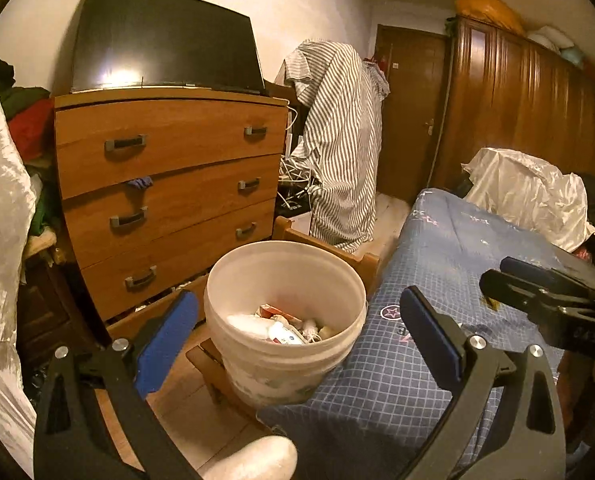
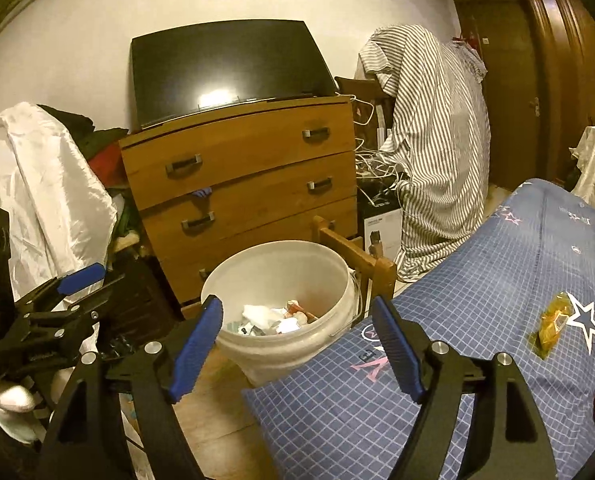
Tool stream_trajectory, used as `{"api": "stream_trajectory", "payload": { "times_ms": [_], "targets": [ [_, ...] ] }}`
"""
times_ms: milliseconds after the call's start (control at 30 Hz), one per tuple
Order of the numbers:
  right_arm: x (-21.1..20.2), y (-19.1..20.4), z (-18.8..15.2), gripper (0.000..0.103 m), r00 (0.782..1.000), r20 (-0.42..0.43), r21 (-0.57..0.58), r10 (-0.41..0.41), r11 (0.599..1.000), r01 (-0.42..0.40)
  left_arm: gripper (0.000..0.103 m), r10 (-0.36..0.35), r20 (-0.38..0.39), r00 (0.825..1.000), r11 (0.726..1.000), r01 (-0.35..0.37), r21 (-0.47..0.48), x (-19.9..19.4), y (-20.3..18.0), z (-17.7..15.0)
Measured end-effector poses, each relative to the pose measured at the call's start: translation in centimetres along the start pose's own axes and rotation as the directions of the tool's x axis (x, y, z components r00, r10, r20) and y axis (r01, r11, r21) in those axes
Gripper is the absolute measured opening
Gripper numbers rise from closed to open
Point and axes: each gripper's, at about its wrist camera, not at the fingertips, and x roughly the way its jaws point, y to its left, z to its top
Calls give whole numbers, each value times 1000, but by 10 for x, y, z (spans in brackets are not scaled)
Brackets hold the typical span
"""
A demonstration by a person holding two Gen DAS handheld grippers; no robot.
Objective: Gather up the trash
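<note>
Cluttered bedroom floor and a bed (image 2: 477,320) with a blue checked, star-printed cover frame everything around one landmark, the white plastic bucket (image 1: 285,364) standing on the wood floor at the bed's near corner. Behind the bucket rises a wooden chest of drawers (image 1: 169,184) with a dark flat screen (image 1: 165,40) leaning on top; to the right of that, a striped sheet (image 1: 337,144) hangs over some furniture, with a tangle of white cables at its foot.

Inside the bucket lie crumpled white papers, a red-and-white carton and small wrappers, so part of the collecting looks done. Still out, as far as the views show, is a crumpled yellow-amber wrapper (image 2: 553,324) on the bed cover, to the right of the bucket and well apart from it, beside a white star. A red object shows at the frame edge further right; what it is cannot be told.

The left gripper (image 1: 297,320) hangs before the bucket with its blue-padded jaws wide apart and nothing between them. The right gripper (image 2: 297,332) likewise stands with jaws apart and empty, the bucket's rim seen through the gap. Neither touches any trash.

Writing: pink lettering on the bed cover near the bucket, too distorted to read, and a small white box (image 2: 381,232) behind the bucket with unreadable print.
</note>
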Motion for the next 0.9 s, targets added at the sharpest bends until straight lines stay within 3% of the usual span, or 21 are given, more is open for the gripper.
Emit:
{"api": "stream_trajectory", "payload": {
  "times_ms": [600,900],
  "targets": [
    [4,10,11,78,1000,6,-15,7,1000,-7,97,4,19,1000,1000,-4,27,-10,-10,4],
    [2,10,12,83,1000,9,-18,5,1000,-4,97,49,-21,999,999,-49,11,0,-8,3]
  ]
}}
